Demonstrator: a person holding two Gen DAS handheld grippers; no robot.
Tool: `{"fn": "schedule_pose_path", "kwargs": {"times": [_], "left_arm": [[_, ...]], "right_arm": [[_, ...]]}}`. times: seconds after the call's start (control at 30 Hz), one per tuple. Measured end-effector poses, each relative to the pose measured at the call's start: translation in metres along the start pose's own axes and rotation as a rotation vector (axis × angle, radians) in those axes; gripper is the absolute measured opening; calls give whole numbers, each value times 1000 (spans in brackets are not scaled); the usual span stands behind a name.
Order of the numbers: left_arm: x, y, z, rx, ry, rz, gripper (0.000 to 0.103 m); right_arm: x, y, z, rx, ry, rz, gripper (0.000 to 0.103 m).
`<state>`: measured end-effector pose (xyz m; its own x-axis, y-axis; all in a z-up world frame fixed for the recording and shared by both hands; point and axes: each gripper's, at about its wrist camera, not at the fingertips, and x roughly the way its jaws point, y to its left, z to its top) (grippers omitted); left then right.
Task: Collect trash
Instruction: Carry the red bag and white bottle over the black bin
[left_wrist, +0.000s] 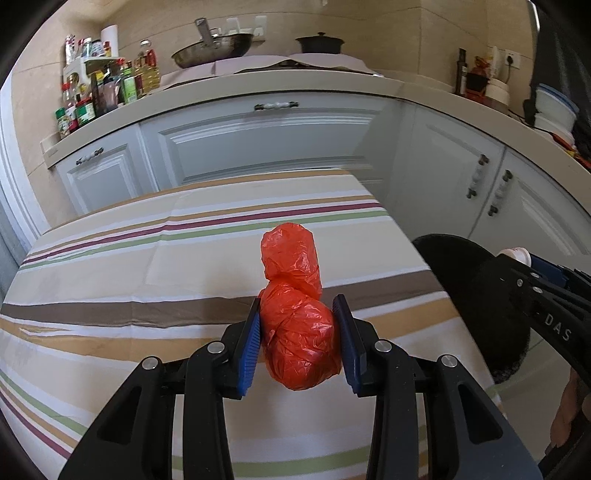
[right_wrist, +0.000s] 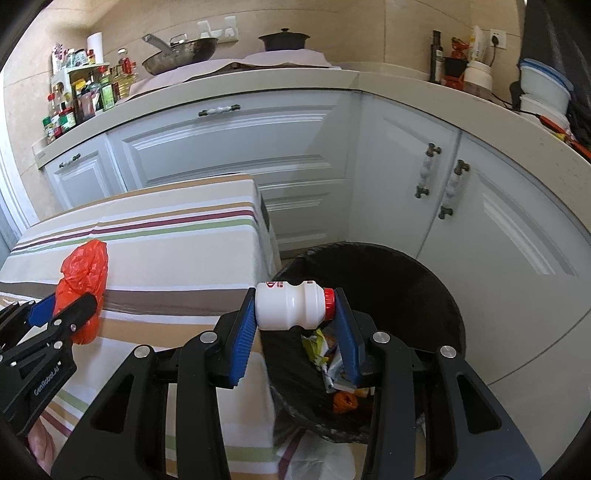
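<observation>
The left gripper (left_wrist: 300, 338) squeezes a soft, light, crinkly red bag (left_wrist: 297, 317) at its bulge, while the right gripper (right_wrist: 295, 314) clamps a stiff, smooth white bottle (right_wrist: 293, 304) end to end over the bin (right_wrist: 424, 280).

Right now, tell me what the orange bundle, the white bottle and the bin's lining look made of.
Orange bundle: thin plastic film, glossy, finely crinkled; likely a bag.
White bottle: smooth, opaque moulded plastic with a soft sheen; red cap looks plastic too.
Bin lining: matte black, probably a plastic bag; too dark to be sure.
</observation>
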<state>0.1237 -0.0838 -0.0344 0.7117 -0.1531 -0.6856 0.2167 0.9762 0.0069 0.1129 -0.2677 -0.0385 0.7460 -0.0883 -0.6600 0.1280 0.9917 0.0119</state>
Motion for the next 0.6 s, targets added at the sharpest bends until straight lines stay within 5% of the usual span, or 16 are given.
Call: {"fn": "schedule_pose_path", "kwargs": {"times": [0.6], "left_arm": [[-9,-73,5,115,-37,-100,38]], "right_arm": [[-13,-70,-4,78,-33,-88,39]]}}
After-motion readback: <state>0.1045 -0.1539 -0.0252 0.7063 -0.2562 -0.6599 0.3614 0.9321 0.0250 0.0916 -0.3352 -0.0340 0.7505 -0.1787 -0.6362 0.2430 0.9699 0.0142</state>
